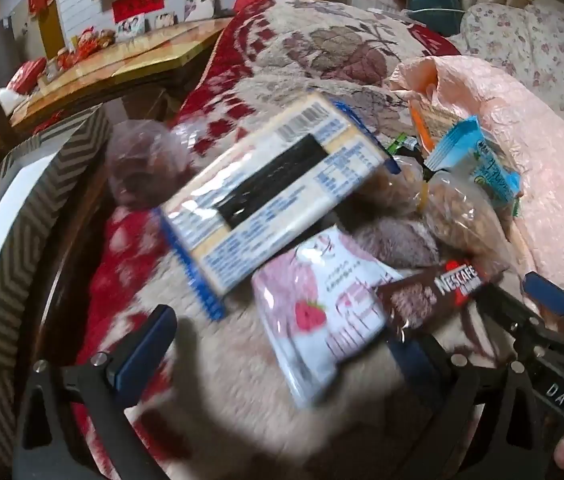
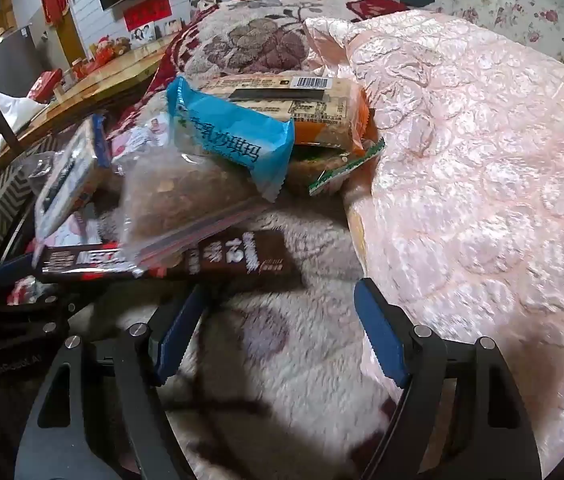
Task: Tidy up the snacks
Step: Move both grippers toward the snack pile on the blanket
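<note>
Fleecy floral blanket on a bed carries our snack pile: a brown NESCAFE pack lying long-axis left to right, a blue-edged barcode packet slanting diagonally, a zip bag of brown pieces. Left gripper and right gripper jaws stand wide, empty.

brown coffee box, pink quilt, perhaps satin

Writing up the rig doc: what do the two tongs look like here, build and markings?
Both match: the left tongs and right tongs have matte black slotted arms with silver pivot bolts and blue fingers; the right pair's pads look serrated. White lettering "DAS" marks the right tongs' body. No cables or sleeves visible.
</note>
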